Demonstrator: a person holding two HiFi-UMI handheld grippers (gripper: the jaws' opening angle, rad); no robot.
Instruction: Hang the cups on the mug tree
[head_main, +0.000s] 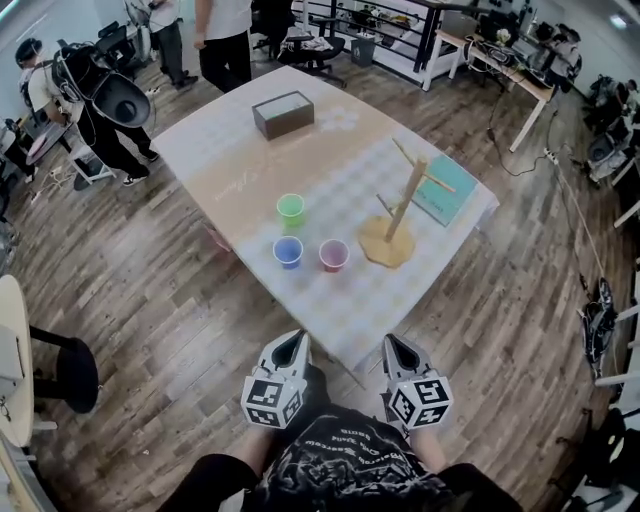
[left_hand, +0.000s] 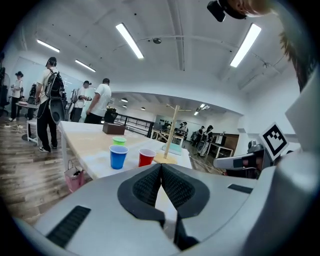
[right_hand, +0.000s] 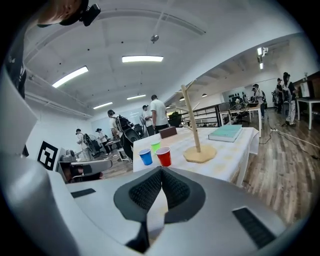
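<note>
Three plastic cups stand upright on the table: a green cup, a blue cup and a red cup. To their right stands a wooden mug tree with bare pegs on a round base. My left gripper and my right gripper hover side by side just short of the table's near edge, both shut with nothing held. The blue cup, red cup and mug tree lie ahead in the left gripper view. The right gripper view shows the red cup and mug tree.
A dark box sits at the table's far end and a teal book lies behind the mug tree. Several people stand beyond the table. A round table and black stool stand at the left. A pink bag hangs beside the table.
</note>
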